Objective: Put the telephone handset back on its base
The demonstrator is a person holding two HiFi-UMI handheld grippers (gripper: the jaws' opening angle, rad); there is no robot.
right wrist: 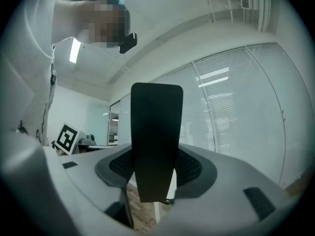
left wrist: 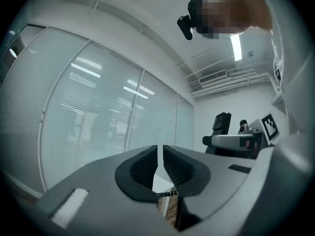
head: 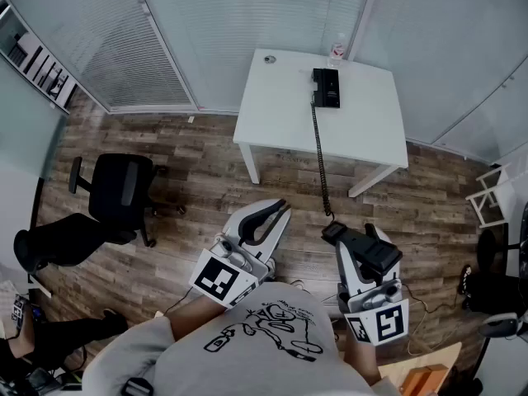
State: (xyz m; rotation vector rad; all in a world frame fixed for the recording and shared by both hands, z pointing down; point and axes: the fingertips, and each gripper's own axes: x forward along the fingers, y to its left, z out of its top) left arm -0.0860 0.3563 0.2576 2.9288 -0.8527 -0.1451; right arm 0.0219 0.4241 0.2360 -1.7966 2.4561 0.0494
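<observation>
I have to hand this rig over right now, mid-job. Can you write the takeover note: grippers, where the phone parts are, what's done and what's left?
Left gripper: jaws shut, nothing between them, held low in front of the body.
Right gripper: jaws closed on the black handset, held upright.
Base: on the white table, near its far edge, across the wood floor from you.
Coiled cord: runs from the base off the table's front edge down to the handset.
Done: handset is gripped.
Left: walk to the table, lower the handset onto the base, open the right jaws.
</observation>
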